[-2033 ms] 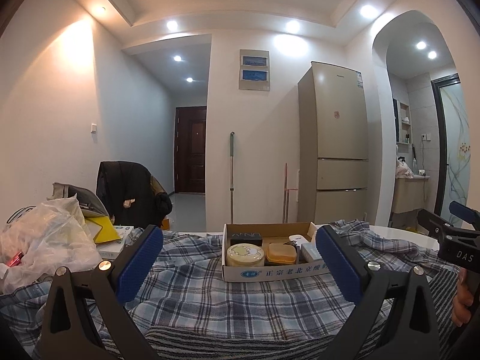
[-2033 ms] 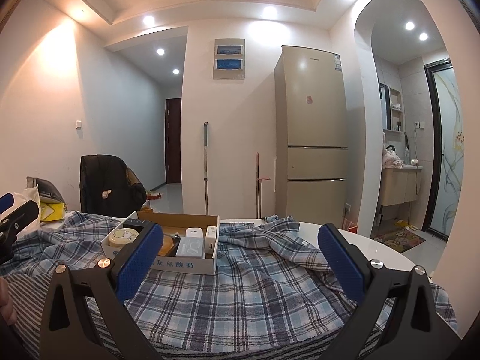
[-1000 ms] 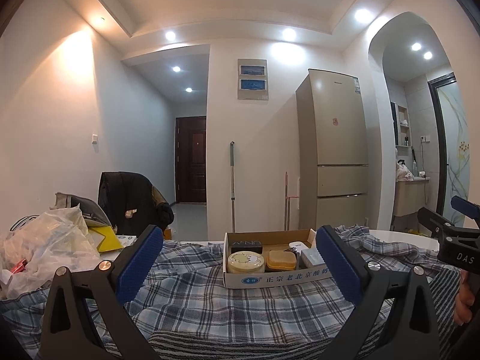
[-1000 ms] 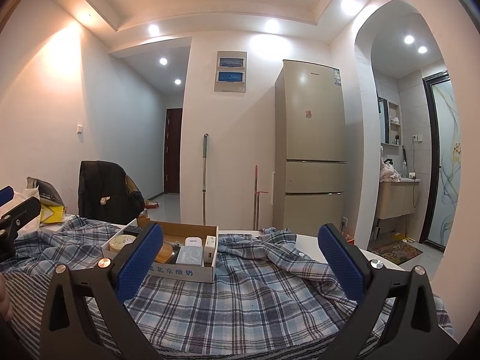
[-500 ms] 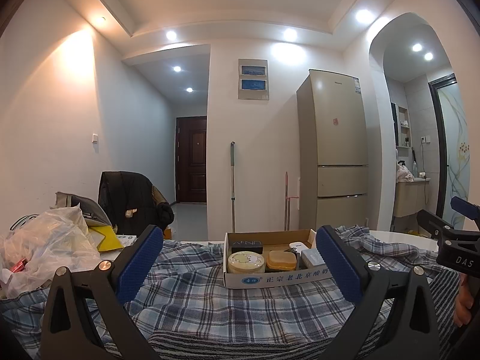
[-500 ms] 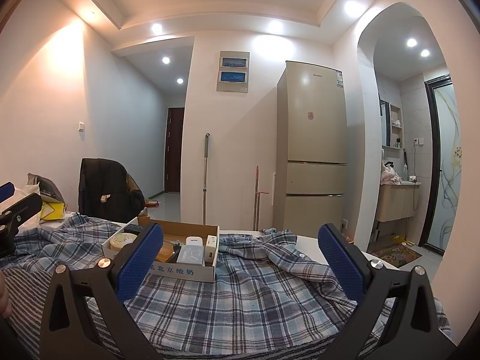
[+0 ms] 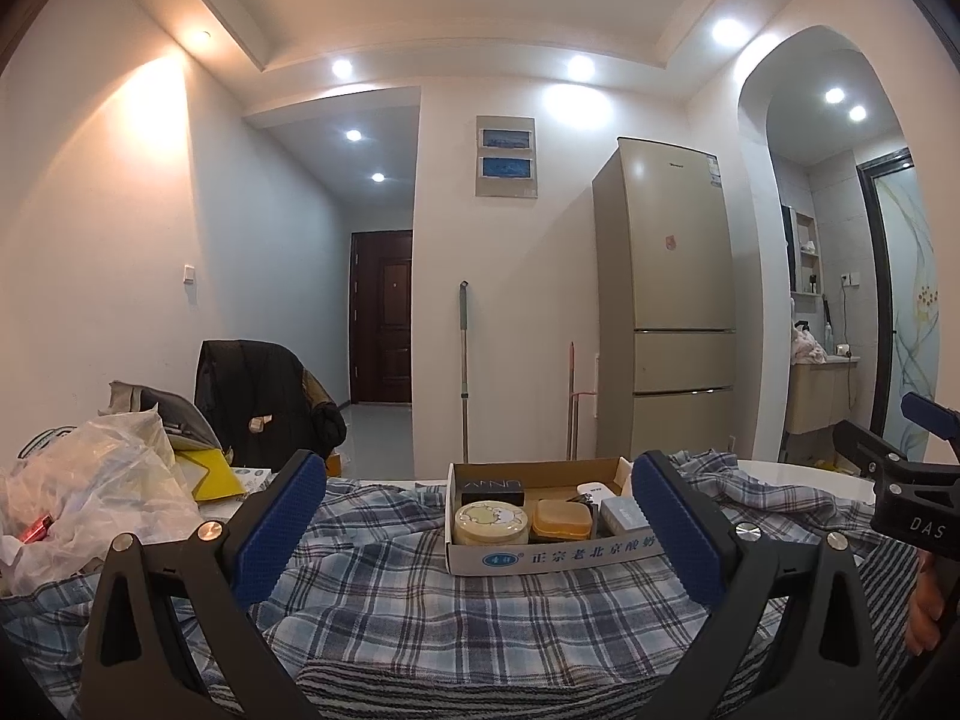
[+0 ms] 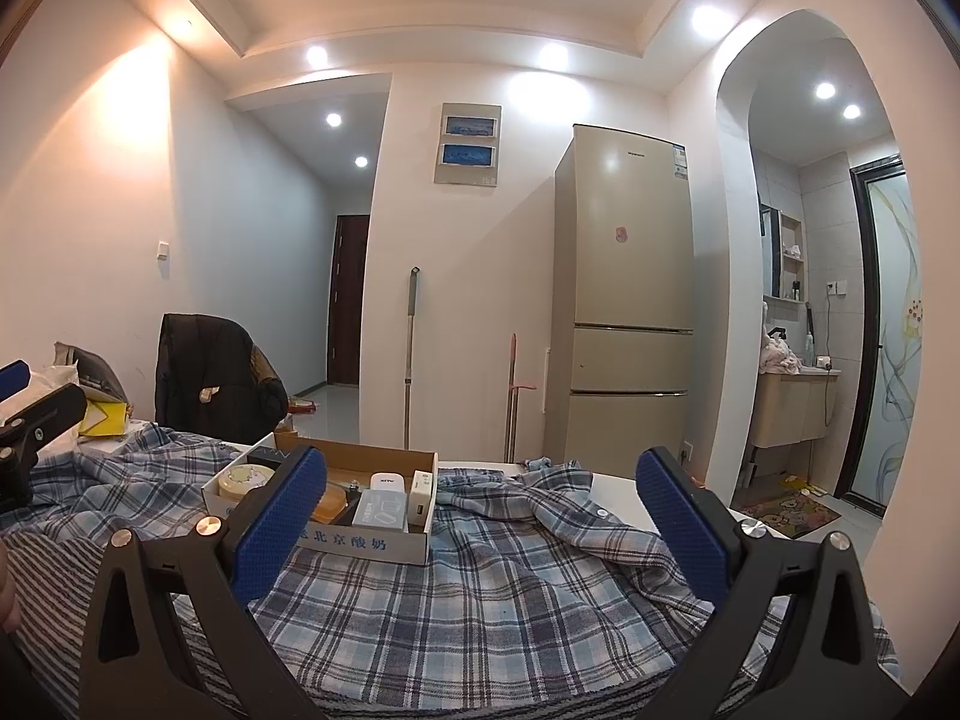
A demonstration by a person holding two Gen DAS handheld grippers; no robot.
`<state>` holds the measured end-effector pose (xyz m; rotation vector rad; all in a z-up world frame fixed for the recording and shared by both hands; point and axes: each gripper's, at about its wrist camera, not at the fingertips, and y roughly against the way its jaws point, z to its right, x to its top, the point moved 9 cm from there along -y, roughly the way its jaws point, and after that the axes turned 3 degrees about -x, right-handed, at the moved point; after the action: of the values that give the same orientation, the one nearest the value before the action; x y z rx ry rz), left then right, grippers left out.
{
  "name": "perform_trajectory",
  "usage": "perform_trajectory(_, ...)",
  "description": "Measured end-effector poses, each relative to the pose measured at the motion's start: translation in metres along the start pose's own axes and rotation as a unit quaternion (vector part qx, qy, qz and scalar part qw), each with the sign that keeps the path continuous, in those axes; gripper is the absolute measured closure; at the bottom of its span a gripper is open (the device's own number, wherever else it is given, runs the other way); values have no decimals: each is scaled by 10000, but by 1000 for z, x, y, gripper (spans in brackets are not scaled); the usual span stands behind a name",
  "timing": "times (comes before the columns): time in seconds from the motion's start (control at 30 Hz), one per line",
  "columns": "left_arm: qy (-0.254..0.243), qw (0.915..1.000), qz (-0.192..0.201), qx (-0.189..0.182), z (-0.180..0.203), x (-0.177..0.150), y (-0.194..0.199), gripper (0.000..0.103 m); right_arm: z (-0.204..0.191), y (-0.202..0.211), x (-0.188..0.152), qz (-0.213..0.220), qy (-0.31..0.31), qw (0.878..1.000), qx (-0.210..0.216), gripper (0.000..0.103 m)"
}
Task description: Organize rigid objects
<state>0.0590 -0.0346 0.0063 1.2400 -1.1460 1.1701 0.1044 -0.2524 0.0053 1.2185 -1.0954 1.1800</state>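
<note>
A cardboard box (image 7: 558,557) stands on the plaid cloth, straight ahead in the left wrist view and to the left in the right wrist view (image 8: 372,543). It holds a round cream tin (image 7: 491,524), an orange lidded box (image 7: 562,521), a black box (image 7: 493,489) and small white boxes (image 8: 390,507). My left gripper (image 7: 480,525) is open and empty, held back from the box. My right gripper (image 8: 483,519) is open and empty, to the right of the box.
A plaid cloth (image 7: 420,612) covers the table. A clear plastic bag (image 7: 90,504), a yellow item and papers lie at the left. A chair with a dark jacket (image 7: 258,414) stands behind. The white table edge (image 8: 612,489) shows at the right. A fridge (image 7: 666,312) stands beyond.
Both grippers have tilted slightly upward and drawn back a little, so the box sits lower in view. Both stay open and empty.
</note>
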Motion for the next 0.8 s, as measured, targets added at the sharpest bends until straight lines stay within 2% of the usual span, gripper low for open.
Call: perform_trajectory(0.8, -5, 10000, -25, 1, -1, -1, 1, 0, 0, 1, -3, -36, 27, 10000, 11, 0)
